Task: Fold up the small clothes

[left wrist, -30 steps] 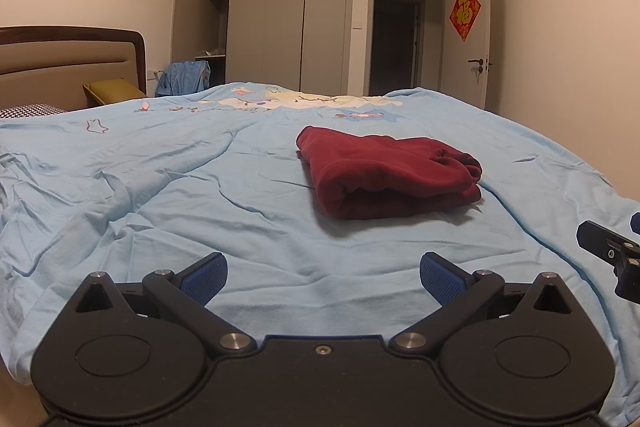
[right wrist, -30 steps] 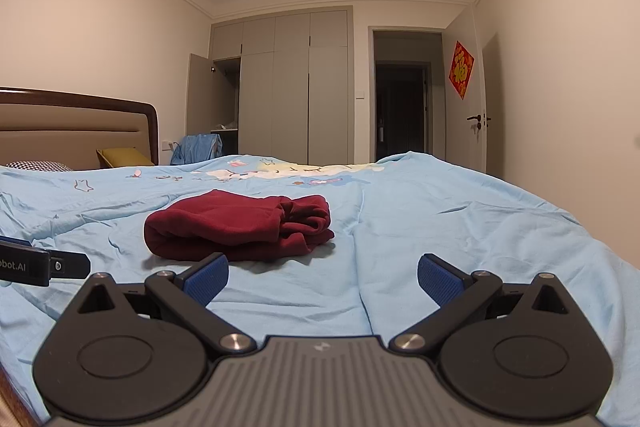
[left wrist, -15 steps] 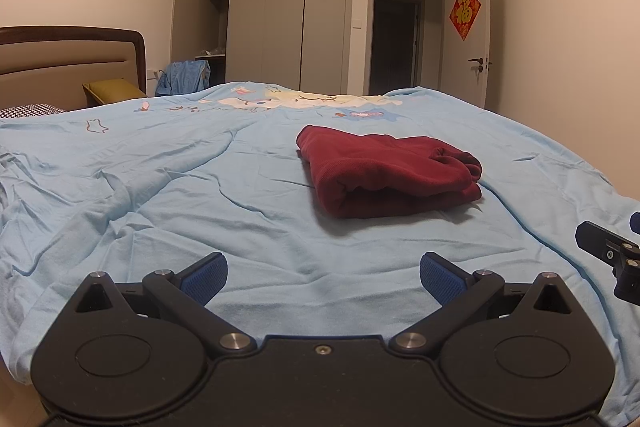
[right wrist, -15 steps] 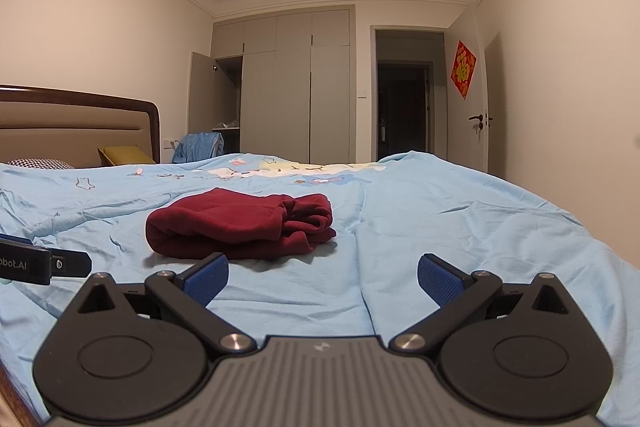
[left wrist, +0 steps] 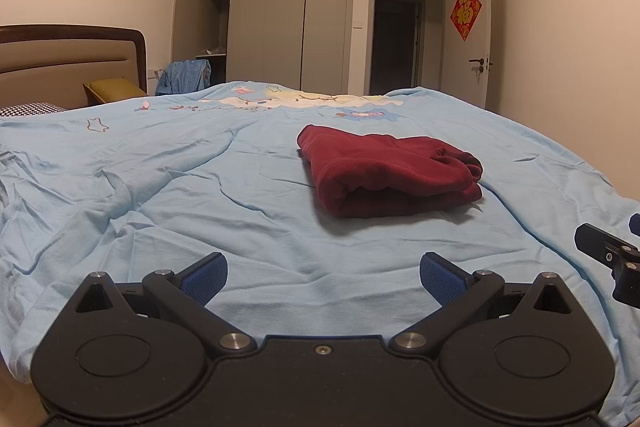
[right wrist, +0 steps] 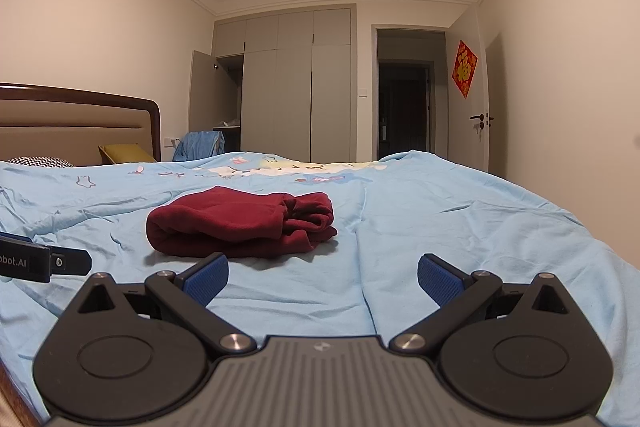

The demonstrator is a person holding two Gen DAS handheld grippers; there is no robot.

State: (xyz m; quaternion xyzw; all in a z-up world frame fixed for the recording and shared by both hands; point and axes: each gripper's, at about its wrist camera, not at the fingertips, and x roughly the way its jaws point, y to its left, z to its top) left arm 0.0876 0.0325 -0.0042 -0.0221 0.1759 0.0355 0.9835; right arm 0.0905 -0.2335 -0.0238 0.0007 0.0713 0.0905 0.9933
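Folding looks done to me: red garment [left wrist: 390, 175] lies bundled on the bed [left wrist: 200, 195]. My left gripper [left wrist: 323, 277] and right gripper [right wrist: 322, 277] hang wide apart, holding nothing.

right gripper [right wrist: 322, 277] spread wide, empty | folded maroon garment [right wrist: 240, 226] (possibly trousers) on blue bedspread [right wrist: 460, 227]

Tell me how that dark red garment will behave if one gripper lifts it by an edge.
The red garment is soft cloth folded in loose layers, so it would probably sag and unfold. Its fuzzy knit looks grippy, unlikely to slip from the pads. Pushed, it may bunch along with the wrinkled blue sheet.
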